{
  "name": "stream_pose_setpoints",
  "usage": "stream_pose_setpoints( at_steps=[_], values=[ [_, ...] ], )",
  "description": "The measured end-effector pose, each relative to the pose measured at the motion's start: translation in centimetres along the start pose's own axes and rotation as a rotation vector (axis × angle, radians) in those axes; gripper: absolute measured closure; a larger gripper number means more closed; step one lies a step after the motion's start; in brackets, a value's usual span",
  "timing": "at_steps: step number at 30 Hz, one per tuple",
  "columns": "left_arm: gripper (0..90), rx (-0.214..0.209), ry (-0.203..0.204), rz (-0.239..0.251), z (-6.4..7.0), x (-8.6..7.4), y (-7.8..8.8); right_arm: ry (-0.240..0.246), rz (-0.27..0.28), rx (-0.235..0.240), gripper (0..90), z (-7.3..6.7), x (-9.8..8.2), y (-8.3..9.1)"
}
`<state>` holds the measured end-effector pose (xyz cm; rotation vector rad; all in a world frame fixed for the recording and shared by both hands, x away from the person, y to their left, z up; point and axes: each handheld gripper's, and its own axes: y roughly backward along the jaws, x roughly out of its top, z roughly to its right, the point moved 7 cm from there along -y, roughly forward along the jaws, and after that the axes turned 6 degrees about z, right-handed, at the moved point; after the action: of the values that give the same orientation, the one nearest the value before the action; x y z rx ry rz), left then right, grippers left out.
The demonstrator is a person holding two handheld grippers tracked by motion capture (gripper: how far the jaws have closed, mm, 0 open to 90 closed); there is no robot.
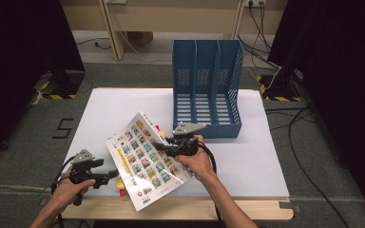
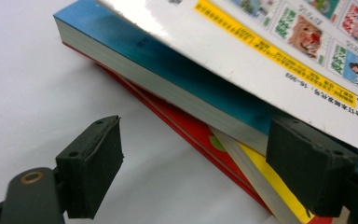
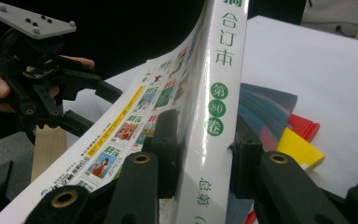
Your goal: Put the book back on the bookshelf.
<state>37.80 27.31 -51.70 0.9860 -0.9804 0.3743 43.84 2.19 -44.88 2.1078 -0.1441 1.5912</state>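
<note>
Your right gripper (image 3: 200,154) jaws clamped on white book (image 3: 214,93) spine. Left gripper (image 2: 196,168) jaws released beside stack (image 2: 186,112), probably not touching. High view adds blue rack (image 1: 206,90) on counter (image 1: 261,156).

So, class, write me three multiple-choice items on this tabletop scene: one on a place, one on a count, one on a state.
1. Where is the blue file rack?
A. at the table's far side
B. on the floor
C. under the books

2. How many compartments does it have?
A. one
B. three
C. five

3. What is the right gripper doing?
A. hanging open
B. clamping the white book by its spine
C. holding a pen

Answers: 1 A, it stands on the white table beyond the books. 2 B, two dividers make three slots. 3 B, both pads press the spine in the right gripper view.
</note>
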Motion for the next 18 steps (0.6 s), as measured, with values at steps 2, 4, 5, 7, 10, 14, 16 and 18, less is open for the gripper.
stream_pose_setpoints(
  at_steps=[2, 4, 5, 7, 10, 14, 16, 18],
  values=[
    [17.8, 0.002, 0.0, -0.001, 0.0, 0.0, -0.1, 0.004, 0.007, -0.005, 69.9, 0.1, 0.1, 0.5],
    [17.8, 0.001, -0.004, -0.007, 0.1, -0.1, -0.2, 0.002, 0.011, -0.013, 70.0, 0.2, 0.1, 1.0],
    [17.8, 0.001, -0.007, -0.008, 0.1, -0.1, -0.2, 0.008, 0.015, -0.016, 70.0, 0.4, 0.1, 1.3],
    [17.8, 0.003, -0.004, -0.004, 0.0, -0.1, -0.2, 0.023, 0.027, -0.026, 70.1, 0.5, 0.3, 1.9],
    [17.8, 0.004, -0.001, 0.0, 0.0, 0.0, -0.1, 0.006, 0.058, -0.032, 70.1, 0.8, 0.7, 3.2],
    [17.9, 0.015, 0.004, 0.003, -0.3, 0.0, -0.2, -0.001, 0.101, -0.051, 70.2, 1.3, 1.3, 5.0],
    [17.9, 0.014, 0.003, 0.004, -0.4, 0.0, -0.2, 0.004, 0.117, -0.066, 70.2, 1.4, 1.7, 5.6],
    [17.9, 0.016, 0.006, 0.007, -0.4, 0.0, -0.2, 0.012, 0.134, -0.085, 70.2, 1.6, 2.0, 6.2]
  ],
)
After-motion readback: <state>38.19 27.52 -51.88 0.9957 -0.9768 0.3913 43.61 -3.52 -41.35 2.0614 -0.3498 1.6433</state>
